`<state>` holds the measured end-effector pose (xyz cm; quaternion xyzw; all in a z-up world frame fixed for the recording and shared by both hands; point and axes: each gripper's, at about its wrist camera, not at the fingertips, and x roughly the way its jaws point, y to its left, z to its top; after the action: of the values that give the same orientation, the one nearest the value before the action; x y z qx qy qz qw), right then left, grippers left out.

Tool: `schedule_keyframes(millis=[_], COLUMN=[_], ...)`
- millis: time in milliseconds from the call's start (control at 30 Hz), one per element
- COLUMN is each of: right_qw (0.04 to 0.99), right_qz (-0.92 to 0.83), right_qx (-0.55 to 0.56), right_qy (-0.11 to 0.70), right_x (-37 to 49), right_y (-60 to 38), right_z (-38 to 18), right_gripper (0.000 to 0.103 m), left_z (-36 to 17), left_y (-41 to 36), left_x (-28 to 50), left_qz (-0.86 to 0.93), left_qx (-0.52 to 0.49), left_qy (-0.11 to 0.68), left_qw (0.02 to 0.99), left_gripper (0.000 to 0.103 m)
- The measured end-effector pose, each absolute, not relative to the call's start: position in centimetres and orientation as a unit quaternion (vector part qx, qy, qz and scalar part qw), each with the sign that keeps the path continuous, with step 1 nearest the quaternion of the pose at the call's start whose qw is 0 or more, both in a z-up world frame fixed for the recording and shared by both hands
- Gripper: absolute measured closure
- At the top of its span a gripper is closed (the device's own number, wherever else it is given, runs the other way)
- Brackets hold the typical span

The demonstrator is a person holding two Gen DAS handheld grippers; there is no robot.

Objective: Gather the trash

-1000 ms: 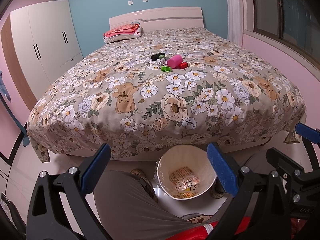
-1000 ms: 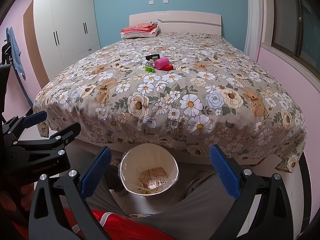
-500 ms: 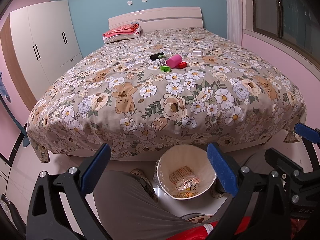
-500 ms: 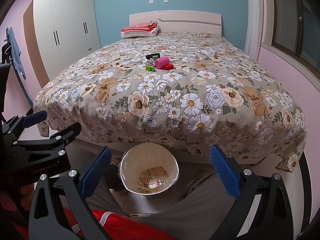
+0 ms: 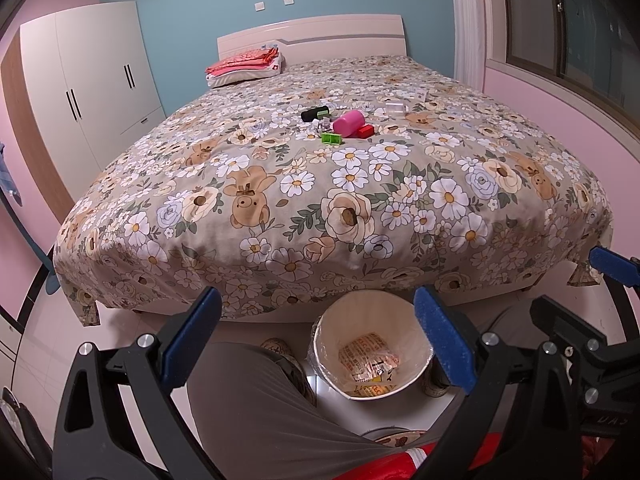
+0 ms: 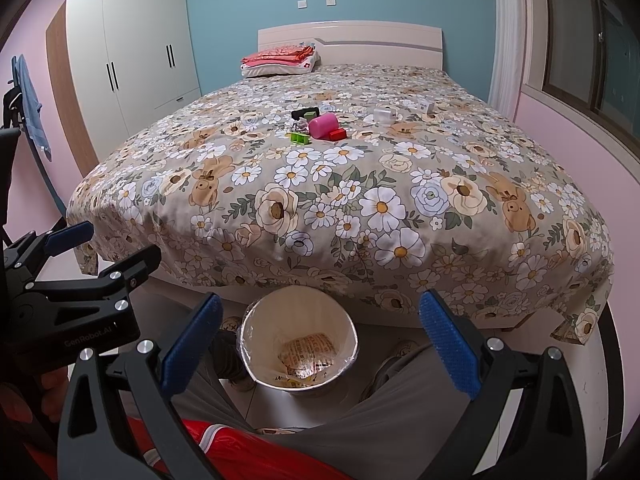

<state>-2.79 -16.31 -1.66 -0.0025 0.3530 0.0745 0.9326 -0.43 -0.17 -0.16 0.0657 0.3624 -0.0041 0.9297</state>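
At the foot of a bed (image 5: 360,208) spread with a floral bear-print cover, both views look over the person's grey-trousered knees. Far left: white wardrobe (image 5: 88,92) against the pink wall; in the right wrist view a blue cloth (image 6: 30,100) hangs further left still. Left gripper (image 5: 320,340): jaws spread wide, nothing between the blue pads; it hangs low over the person's left leg (image 5: 256,412). On the floor between the feet, just short of the bed edge, a white lined bin (image 5: 372,354) stands upright with a printed wrapper (image 5: 370,362) lying in its bottom. Mid-bed, well beyond both grippers, the loose items cluster: black object (image 5: 315,113), small green piece (image 5: 332,138), pink cylinder on its side (image 5: 349,123), red block (image 5: 365,131) touching or just beside the cylinder, cannot tell which. Right of these, a small clear or white item (image 5: 394,108), too small to identify. At the headboard, folded red-pink cloth on a pillow (image 5: 244,66). Right gripper (image 6: 320,340): likewise wide apart and empty, above the bin (image 6: 298,344). Window (image 6: 592,44) on the far right wall.
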Motion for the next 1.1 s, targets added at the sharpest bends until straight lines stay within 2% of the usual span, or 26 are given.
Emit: schedule_keyframes(millis=[600,1100], right_qw=[0.932,0.927], right_qz=[0.080,0.101], right_qx=[0.002,-0.007], right_qy=[0.354,0.360], right_x=[-2.3,6.4], right_y=[-16.2,-15.8], right_z=[-2.0,-0.4], right_gripper=[0.003,0.003], left_z=[-0.3,2.7], left_y=[0.5,3.5], left_x=[0.7,12.1], left_qz=[-0.003,-0.004], left_qx=[0.064,0.052], left_qy=[0.369,0.359], left_qw=[0.927,0.932], left_gripper=[0.008,0.008])
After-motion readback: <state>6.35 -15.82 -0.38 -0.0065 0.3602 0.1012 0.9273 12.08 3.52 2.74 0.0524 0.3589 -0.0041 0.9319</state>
